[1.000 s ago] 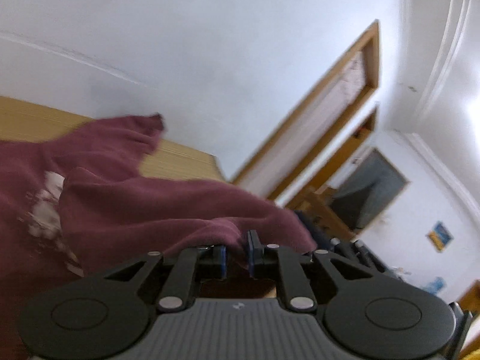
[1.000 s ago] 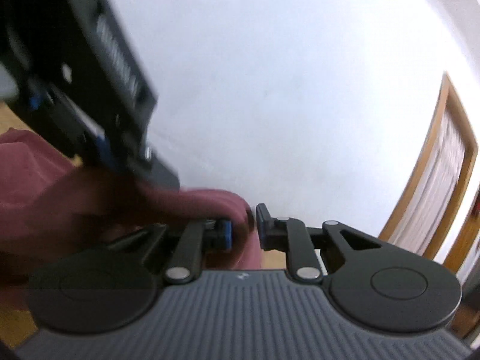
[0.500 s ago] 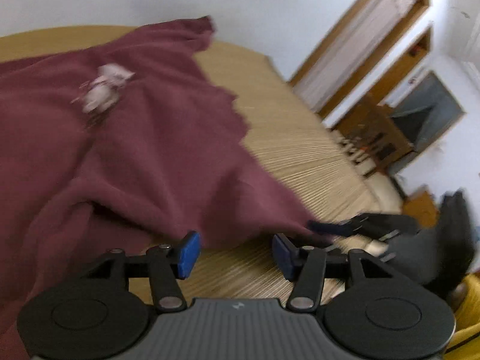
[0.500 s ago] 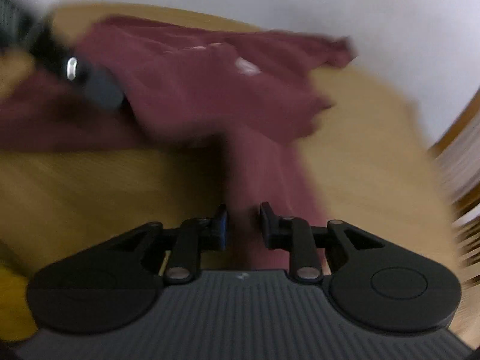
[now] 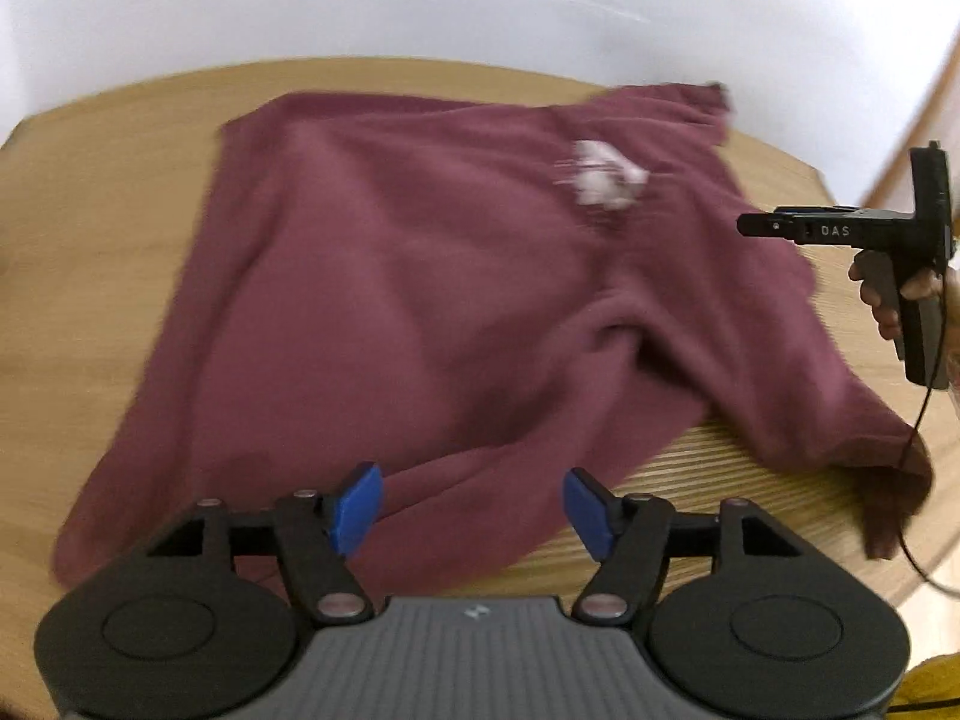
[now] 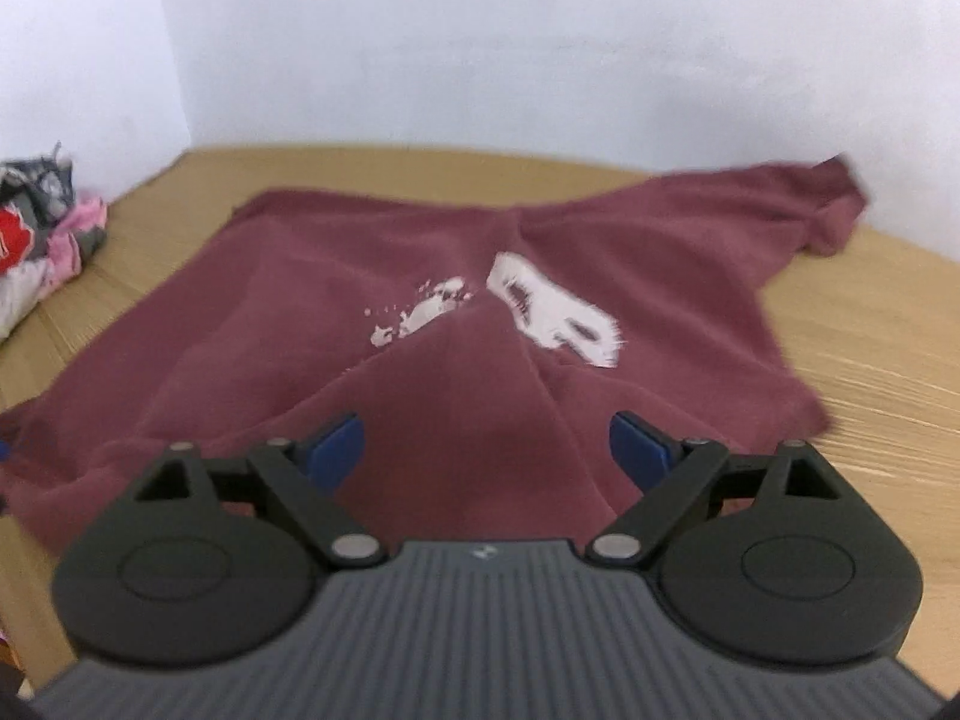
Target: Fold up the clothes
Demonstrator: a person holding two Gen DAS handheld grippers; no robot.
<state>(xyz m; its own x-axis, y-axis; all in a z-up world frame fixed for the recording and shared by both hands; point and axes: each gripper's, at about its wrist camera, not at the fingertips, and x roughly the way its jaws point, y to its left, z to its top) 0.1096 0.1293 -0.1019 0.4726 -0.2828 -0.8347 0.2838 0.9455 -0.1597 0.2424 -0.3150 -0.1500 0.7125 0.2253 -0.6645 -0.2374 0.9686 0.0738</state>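
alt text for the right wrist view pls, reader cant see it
A maroon sweatshirt with a white print lies spread, rumpled, on a wooden table. The right gripper hovers over its near edge, blue pads apart and opening, gripping nothing. A pile of other clothes sits at the table's far left by a white wall.

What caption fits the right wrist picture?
Right hand-held gripper opening over a maroon shirt spread on the wooden table.

maroon sweatshirt (image 5: pixel 420 300): 1 | gripper: 2 – left gripper (image 5: pixel 474 504), right gripper (image 6: pixel 486 447) | clothes pile (image 6: pixel 42 234): 1 | table (image 5: pixel 90 240): 1
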